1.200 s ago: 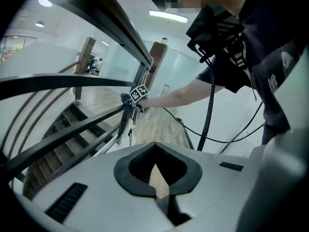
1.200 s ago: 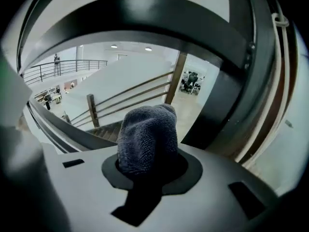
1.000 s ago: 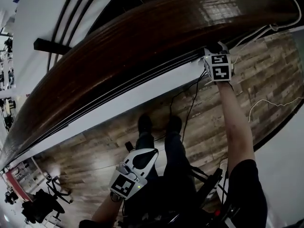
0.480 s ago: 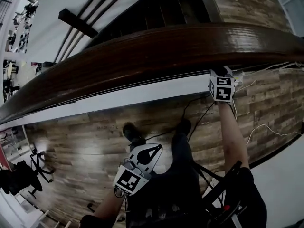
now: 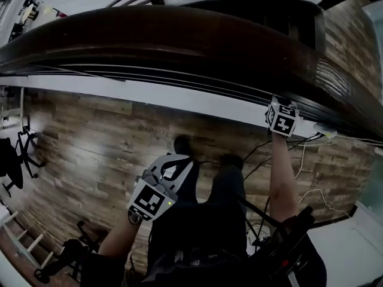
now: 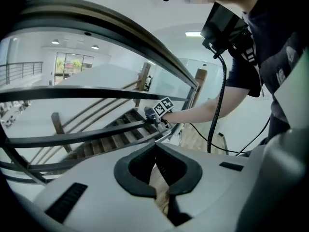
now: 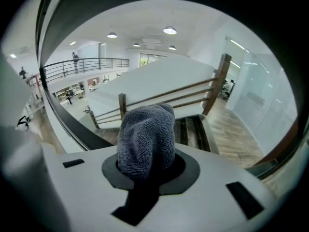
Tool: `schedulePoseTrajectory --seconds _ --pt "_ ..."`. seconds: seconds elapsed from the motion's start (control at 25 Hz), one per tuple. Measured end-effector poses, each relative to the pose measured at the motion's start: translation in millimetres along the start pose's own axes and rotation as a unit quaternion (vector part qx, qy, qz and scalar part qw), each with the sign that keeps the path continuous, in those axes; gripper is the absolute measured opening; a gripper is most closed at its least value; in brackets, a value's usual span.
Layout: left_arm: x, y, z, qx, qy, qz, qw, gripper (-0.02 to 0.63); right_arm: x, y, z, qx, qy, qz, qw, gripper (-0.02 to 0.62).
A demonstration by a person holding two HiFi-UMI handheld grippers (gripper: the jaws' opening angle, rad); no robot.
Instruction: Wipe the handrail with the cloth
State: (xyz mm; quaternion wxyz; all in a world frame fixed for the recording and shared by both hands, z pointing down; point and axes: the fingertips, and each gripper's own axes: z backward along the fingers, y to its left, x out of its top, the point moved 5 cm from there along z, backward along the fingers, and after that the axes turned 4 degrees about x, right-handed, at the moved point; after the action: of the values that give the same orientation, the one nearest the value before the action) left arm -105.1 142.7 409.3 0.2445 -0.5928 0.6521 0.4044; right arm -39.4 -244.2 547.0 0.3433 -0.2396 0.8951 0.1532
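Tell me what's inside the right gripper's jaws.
A bunched grey cloth, clamped by the right gripper. Its bulk covers how deep it reaches between the jaws.

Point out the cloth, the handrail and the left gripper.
cloth (image 7: 146, 139): right gripper view, middle of the bunched grey fabric.
handrail (image 5: 179, 34): head view, its dark wooden top.
left gripper (image 6: 155, 146): left gripper view, where its closed jaws meet.

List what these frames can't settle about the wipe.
- Whether the cloth touches the handrail: in the head view the right gripper and the rail's edge hide the cloth.
- Handrail ends: cut off by the head view's edges.
- Dirt or streaks on the rail: too dark and too small in every view.
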Motion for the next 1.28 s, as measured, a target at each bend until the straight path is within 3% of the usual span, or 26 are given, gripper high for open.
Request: schedulePoseTrajectory --seconds 0.24,0.4,0.52,0.76,0.92,1.08,1.28 --pt "-11 50 54 0.072 0.021 0.033 0.9966 0.006 33 99 -26 0.041 0.017 0.014 0.999 0.066" --pt "-22 80 77 0.136 0.026 0.072 0.9878 0.006 44 152 -31 0.095 0.027 0.032 0.995 0.066" --pt "-22 106 95 0.161 0.024 0.076 0.9838 0.006 59 202 -31 0.129 0.024 0.036 0.991 0.066" --pt "-58 158 133 0.142 0.020 0.088 0.9857 0.006 89 329 -29 0.181 0.006 0.066 0.981 0.066" --pt "-90 206 166 0.091 -0.005 0.083 0.9923 0.006 114 432 -33 0.202 -0.004 0.098 0.974 0.066" --pt "-122 244 212 0.051 -0.009 0.054 0.9972 0.006 138 530 -48 0.204 -0.022 0.096 0.974 0.066" --pt "-177 278 262 0.055 0.005 0.084 0.9949 0.006 169 615 -62 0.218 -0.027 0.081 0.972 0.066"
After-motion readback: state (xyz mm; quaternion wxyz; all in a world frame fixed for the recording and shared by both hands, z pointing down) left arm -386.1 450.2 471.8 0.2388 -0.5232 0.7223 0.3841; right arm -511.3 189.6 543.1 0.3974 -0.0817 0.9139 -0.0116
